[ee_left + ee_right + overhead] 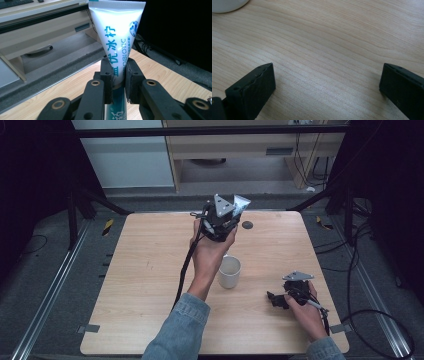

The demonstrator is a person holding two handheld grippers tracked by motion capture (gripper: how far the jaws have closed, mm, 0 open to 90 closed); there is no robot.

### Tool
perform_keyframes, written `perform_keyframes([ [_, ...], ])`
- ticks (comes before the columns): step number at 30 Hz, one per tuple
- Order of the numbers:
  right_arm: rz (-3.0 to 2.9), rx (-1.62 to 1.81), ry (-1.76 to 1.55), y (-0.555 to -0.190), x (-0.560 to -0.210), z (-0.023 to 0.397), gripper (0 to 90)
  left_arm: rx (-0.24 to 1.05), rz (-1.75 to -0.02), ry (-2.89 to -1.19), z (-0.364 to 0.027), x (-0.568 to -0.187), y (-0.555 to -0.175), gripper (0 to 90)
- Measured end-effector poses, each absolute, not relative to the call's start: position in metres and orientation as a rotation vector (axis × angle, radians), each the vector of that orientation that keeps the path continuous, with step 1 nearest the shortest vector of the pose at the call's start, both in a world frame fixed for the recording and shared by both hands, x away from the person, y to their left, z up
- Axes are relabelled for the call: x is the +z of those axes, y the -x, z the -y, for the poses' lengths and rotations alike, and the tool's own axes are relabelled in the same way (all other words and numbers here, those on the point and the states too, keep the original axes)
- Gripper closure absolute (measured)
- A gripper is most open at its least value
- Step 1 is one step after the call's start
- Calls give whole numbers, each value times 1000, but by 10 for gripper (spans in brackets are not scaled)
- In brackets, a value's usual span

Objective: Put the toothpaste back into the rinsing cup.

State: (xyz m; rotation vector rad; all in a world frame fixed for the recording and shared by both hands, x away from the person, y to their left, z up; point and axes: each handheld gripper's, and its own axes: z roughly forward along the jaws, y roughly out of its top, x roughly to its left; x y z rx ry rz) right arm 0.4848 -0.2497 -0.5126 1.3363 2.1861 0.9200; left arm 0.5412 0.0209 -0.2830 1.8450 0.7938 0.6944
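While the left tongs (235, 212) are raised in the upper middle of the high view, above the far part of the table (150, 270), they are clenched on a white tube (116, 37), probably toothpaste. In the left gripper view the two black jaws press the tube near its lower part, and the wide crimped end stands up toward the top middle of the frame, tilted a little. The tube is off the table, so the pick-up looks done.

A white cup (229, 272) stands upright at the centre of the high view, just right of the raised forearm in its denim sleeve (182, 330). It looks empty, though its inside is hard to see. Judging from this, what is left is to bring the tube over the cup and set it in or beside it.

The right tongs (327, 82) rest low at the lower right of the high view, released, the jaws wide apart with bare wood grain between them. An edge of the cup shows at the upper left of the right gripper view.

Blue Chinese characters run along the tube, and beside them smaller lettering ends in "OBIOTIC", likely "PROBIOTIC". A round blue emblem sits near the right edge. A teal band crosses the crimped end.
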Motion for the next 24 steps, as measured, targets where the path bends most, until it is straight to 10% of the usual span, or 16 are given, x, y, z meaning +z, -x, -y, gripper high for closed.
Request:
perform_keyframes([
  [24,-2189,921,-1327,-485,-513,250,6,657,-774,-1784,-13,-316,-525,785],
])
